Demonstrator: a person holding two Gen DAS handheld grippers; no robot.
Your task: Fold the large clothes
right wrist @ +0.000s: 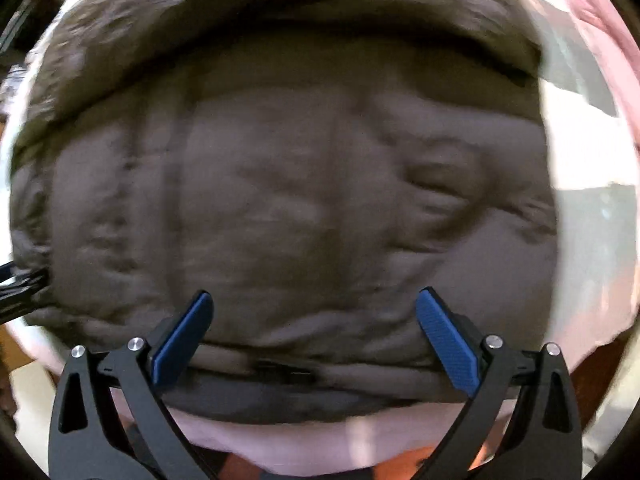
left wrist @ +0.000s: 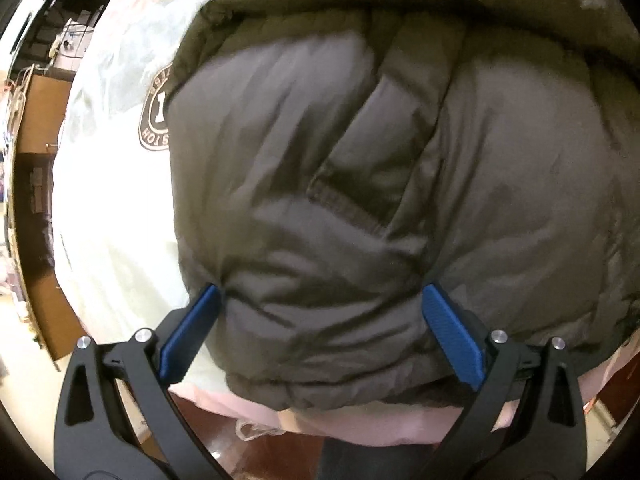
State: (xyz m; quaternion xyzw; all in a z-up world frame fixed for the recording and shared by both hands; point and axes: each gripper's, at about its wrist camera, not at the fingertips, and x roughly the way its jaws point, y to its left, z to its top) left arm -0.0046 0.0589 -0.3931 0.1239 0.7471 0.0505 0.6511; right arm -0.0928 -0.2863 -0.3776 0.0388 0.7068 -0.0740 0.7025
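Observation:
A dark brown puffer jacket [left wrist: 360, 168] lies folded into a thick bundle and fills most of both views [right wrist: 280, 208]. It rests on a cream cloth with a round brown badge [left wrist: 156, 120]. My left gripper [left wrist: 322, 296] is open, its blue pads [left wrist: 188, 332] set wide on either side of the jacket's near edge. My right gripper [right wrist: 314, 300] is open too, its blue pads [right wrist: 448, 340] spread over the jacket's near hem. Neither pad pair pinches fabric. The right wrist view is motion-blurred.
A pink sheet [left wrist: 360, 420] shows under the jacket's near edge and along the right rim [right wrist: 600, 40]. Dark red-brown floor [left wrist: 248, 452] lies below. A brown cabinet [left wrist: 36, 128] and cluttered shelves stand at far left. Black parts of the other gripper [right wrist: 20, 288] show at the left edge.

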